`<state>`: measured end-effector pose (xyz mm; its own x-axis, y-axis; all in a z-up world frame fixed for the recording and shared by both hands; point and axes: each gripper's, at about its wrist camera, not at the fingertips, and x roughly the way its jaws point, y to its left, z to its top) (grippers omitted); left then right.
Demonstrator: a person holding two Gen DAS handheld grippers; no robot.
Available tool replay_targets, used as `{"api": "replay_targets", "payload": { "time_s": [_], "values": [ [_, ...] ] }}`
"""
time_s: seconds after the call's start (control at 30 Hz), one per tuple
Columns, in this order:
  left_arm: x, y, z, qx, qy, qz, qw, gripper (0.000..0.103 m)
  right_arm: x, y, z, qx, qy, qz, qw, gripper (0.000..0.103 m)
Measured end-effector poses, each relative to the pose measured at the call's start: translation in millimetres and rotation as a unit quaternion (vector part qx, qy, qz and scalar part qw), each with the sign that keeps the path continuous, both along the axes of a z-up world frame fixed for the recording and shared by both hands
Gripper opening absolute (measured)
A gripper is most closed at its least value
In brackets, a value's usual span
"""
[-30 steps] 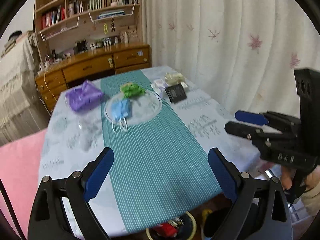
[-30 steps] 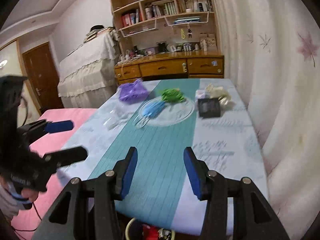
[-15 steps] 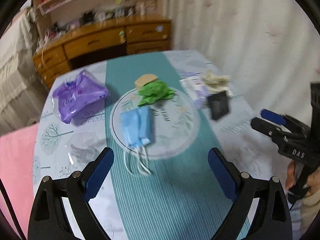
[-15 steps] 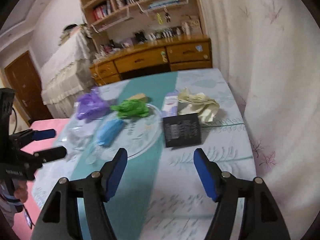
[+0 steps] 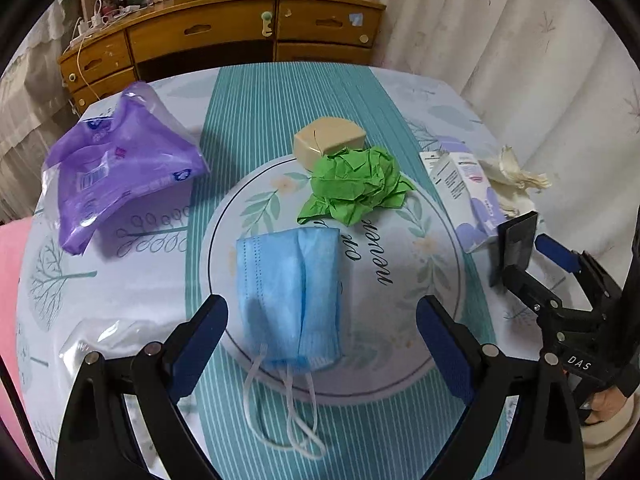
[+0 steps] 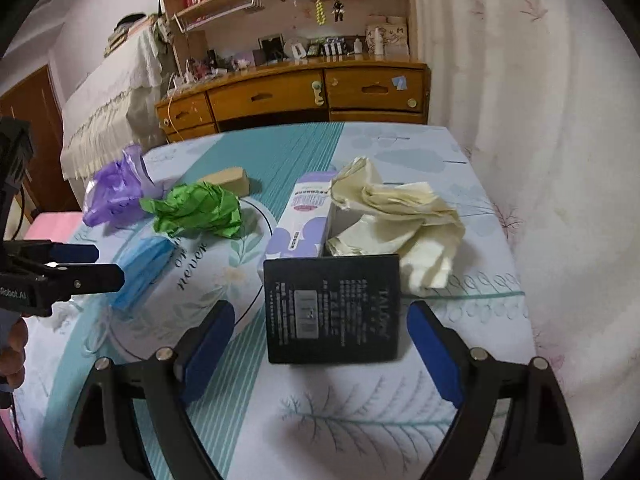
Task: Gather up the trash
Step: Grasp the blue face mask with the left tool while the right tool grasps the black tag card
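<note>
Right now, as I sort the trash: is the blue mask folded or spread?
Folded: the blue mask lies doubled lengthwise on the plate, ear loops trailing off its near end.

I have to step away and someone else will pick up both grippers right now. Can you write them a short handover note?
Left gripper: open, empty, over the blue face mask on the plate.
Right gripper: jaws have just been opening, nothing gripped, black box between them.
Also on the table: green crumpled paper, purple bag, cream tissue, white-purple carton.
Done: nothing collected yet.
Left: everything.
</note>
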<state>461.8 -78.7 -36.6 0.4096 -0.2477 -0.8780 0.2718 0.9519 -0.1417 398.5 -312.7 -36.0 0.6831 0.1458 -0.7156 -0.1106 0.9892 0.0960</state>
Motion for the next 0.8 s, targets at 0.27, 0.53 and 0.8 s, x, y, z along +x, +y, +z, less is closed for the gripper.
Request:
{"api": "replay_targets", "payload": {
  "time_s": [0.27,0.53,0.8],
  "values": [
    [17.9,-7.1,-20.5,0.016,0.016,0.009,0.9997,0.094,14.9,2.0,-8.8,-0.009,0.019,-0.009,1.0,0.089],
    [18.0,1.1,-26.9,0.002,0.014,0.029,0.9995,0.032,8.2,6.3,-12.2,-0.008,0.027,-0.001,1.0,0.076],
    [-9.5,9.7,-2.7,-0.005,-0.01,0.039,0.9992,0.01,-21.1,13.6,7.5,0.014,0.002,0.01,1.0,0.075]
  ]
}}
